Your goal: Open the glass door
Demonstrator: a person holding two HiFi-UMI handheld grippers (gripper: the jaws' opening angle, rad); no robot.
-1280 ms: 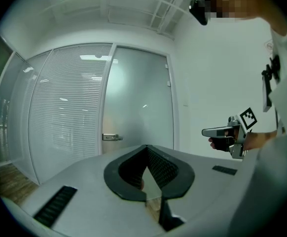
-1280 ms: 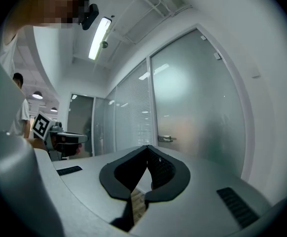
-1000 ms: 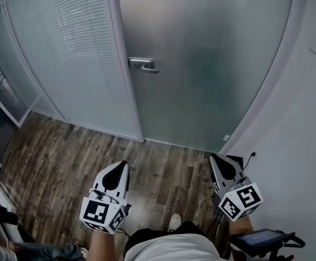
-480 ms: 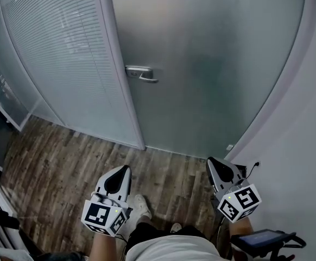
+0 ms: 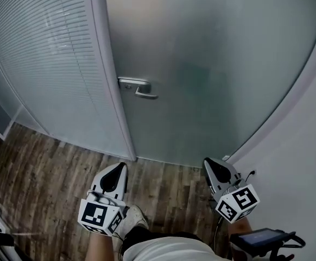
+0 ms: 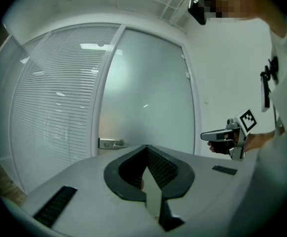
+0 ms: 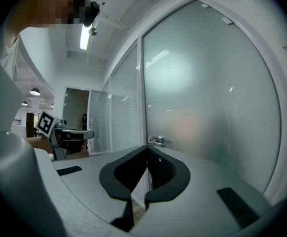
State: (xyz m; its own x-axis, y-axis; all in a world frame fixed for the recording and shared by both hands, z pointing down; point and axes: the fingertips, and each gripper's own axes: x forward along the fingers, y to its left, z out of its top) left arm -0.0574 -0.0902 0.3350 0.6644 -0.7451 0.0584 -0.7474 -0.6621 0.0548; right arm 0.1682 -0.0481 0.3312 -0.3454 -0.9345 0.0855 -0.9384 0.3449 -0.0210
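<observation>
A frosted glass door (image 5: 212, 64) stands shut ahead, with a metal lever handle (image 5: 138, 87) at its left edge beside the white frame post. The handle (image 6: 111, 143) also shows in the left gripper view, and the handle (image 7: 157, 141) in the right gripper view. My left gripper (image 5: 117, 168) is held low and level, pointing at the door, jaws together and empty. My right gripper (image 5: 208, 165) does the same further right, shut on nothing. Both are well short of the handle. Each gripper view shows the other gripper off to its side.
A glass panel with horizontal blinds (image 5: 44, 64) stands left of the door. A white wall (image 5: 299, 162) runs close along the right, with a cable near its foot (image 5: 250, 173). The floor is wood plank (image 5: 38, 173). A person's shoe (image 5: 132, 219) is below the left gripper.
Both grippers and the view have moved towards the door. The handle now sits lower and larger in the head view, and less floor shows before the door.
</observation>
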